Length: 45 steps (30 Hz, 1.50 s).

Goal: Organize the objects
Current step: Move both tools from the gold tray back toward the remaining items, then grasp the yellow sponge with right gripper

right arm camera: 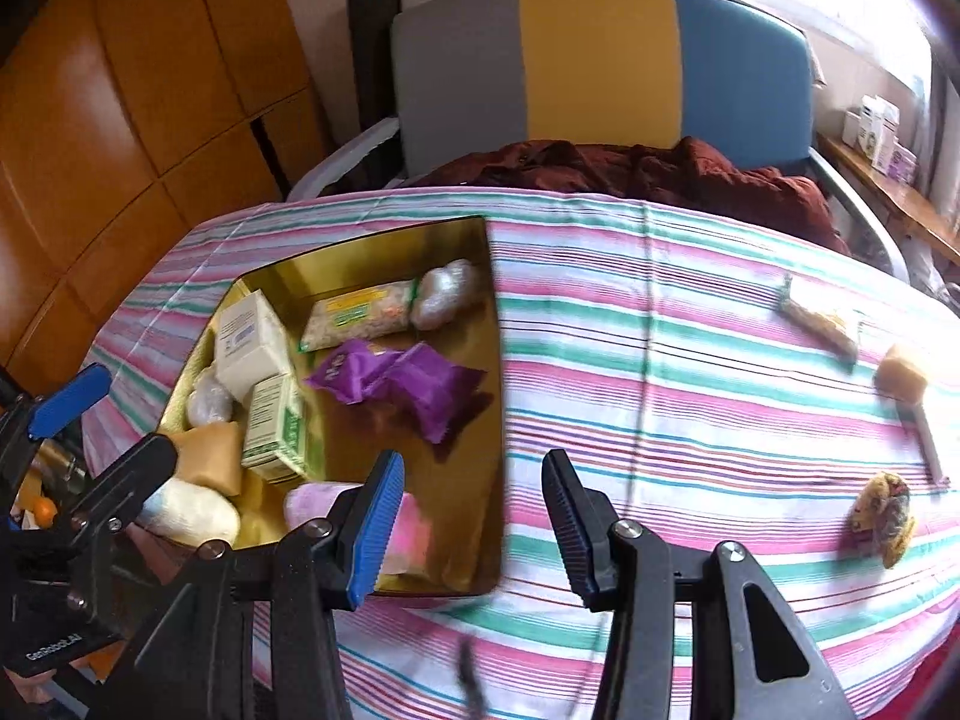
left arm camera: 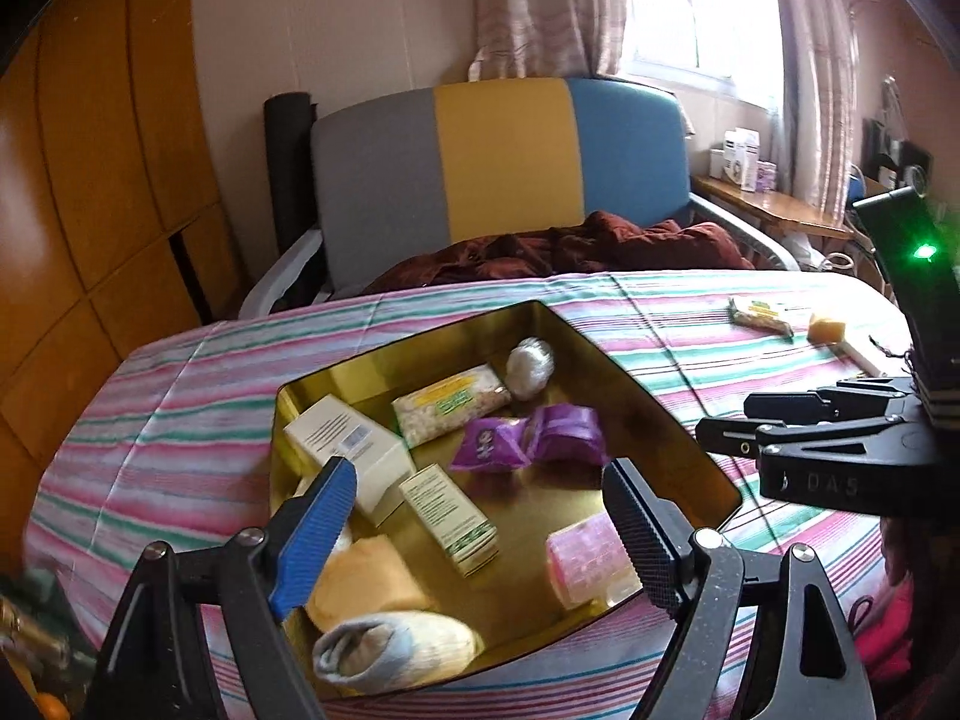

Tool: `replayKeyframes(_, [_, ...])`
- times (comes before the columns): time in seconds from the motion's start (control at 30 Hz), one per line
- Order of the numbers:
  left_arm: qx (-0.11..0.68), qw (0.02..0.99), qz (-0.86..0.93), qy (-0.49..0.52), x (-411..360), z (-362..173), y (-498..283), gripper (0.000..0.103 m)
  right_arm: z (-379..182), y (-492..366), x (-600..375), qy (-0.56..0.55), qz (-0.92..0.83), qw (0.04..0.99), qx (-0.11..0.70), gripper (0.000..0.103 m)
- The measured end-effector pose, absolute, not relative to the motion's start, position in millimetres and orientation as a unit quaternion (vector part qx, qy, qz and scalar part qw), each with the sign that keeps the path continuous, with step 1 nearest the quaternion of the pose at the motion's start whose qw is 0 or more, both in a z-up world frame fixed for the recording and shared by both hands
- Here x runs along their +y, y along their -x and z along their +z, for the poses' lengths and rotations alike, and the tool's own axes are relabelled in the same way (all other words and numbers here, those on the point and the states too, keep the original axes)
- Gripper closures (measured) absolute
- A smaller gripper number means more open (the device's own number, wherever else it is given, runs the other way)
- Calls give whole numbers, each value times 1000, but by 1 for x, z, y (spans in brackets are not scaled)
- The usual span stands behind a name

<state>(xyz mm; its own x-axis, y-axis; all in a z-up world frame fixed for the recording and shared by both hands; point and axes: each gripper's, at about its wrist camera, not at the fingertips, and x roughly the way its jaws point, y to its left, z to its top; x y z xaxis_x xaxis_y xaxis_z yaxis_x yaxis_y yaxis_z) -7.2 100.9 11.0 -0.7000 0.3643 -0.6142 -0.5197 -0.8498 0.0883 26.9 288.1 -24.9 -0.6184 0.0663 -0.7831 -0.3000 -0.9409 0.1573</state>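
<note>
A gold tin sits on the striped tablecloth and holds a white box, a green-printed box, a snack bar, purple packets, a pink item, a yellow sponge and a rolled sock. My left gripper hangs open above the tin's near half with nothing between its fingers. My right gripper is open and empty over the tin's right rim. Loose on the cloth lie a second snack bar, a sponge, a white stick and a patterned pouch.
A grey, yellow and blue chair with a dark red cloth stands behind the table. Wooden cabinets line the left side. A shelf with boxes runs under the window at right.
</note>
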Motion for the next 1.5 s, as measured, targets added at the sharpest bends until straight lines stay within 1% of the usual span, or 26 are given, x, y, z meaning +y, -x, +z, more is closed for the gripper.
replayKeyframes(0.2, [143, 269, 907, 293, 123, 15, 2, 18, -24, -41, 323, 423, 882, 139, 155, 55])
replayKeyframes(0.63, [166, 309, 889, 295, 161, 10, -3, 18, -17, -83, 422, 405, 855, 227, 231, 55])
replayKeyframes(0.87, [171, 336, 874, 307, 179, 2, -7, 18, -24, -125, 491, 397, 816, 286, 306, 55])
replayKeyframes(1.1, [177, 356, 861, 318, 197, -4, -8, 18, -21, -167, 548, 374, 787, 347, 348, 54])
replayKeyframes(1.3, [184, 366, 852, 327, 211, -8, -7, 17, -28, -187, 583, 369, 763, 382, 369, 54])
replayKeyframes(1.5, [184, 382, 840, 338, 229, -10, -5, 17, -43, -185, 603, 397, 750, 394, 354, 54])
